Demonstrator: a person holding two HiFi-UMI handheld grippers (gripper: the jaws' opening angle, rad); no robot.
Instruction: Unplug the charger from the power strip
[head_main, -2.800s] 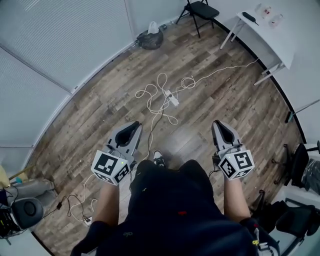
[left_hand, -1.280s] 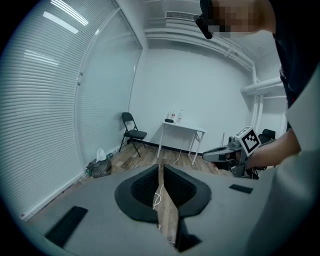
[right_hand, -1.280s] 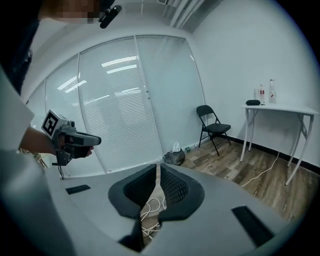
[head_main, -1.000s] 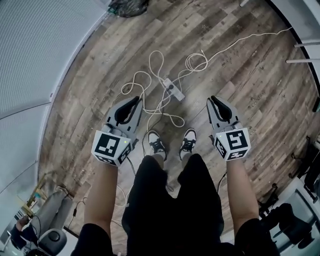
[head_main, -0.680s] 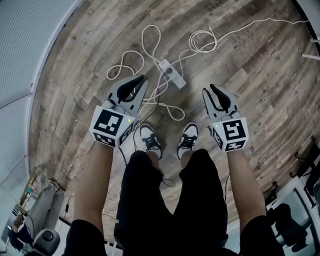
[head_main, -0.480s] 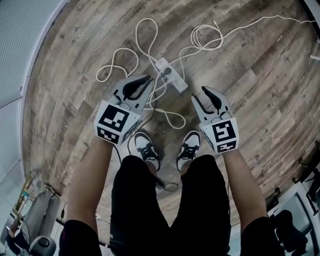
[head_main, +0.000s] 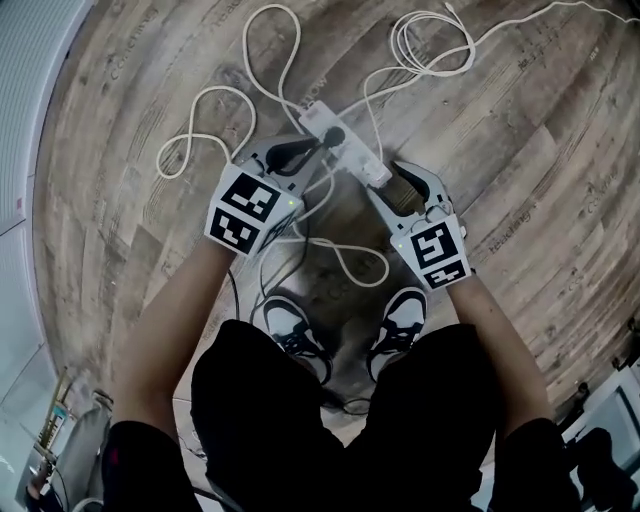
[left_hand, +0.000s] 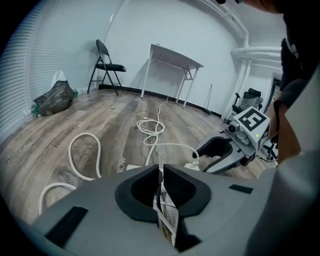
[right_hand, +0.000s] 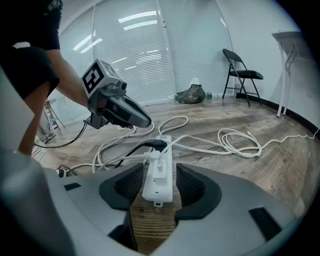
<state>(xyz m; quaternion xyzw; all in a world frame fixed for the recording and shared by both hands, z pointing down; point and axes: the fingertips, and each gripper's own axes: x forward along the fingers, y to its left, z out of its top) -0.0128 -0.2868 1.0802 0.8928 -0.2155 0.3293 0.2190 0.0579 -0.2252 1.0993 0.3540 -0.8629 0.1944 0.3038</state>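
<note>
Both grippers have sunk toward the power strip (right_hand: 159, 189): our right gripper (head_main: 392, 182), jaws just spread, straddles its near end, charger (right_hand: 156, 159) plugged just ahead; our left gripper (head_main: 305, 152), clenched, flanks its far end.

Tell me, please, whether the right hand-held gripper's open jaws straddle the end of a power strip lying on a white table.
Not a table: the right gripper view shows the power strip lying on the wooden floor. The right hand-held gripper, jaws just opened, straddles its end.
</note>
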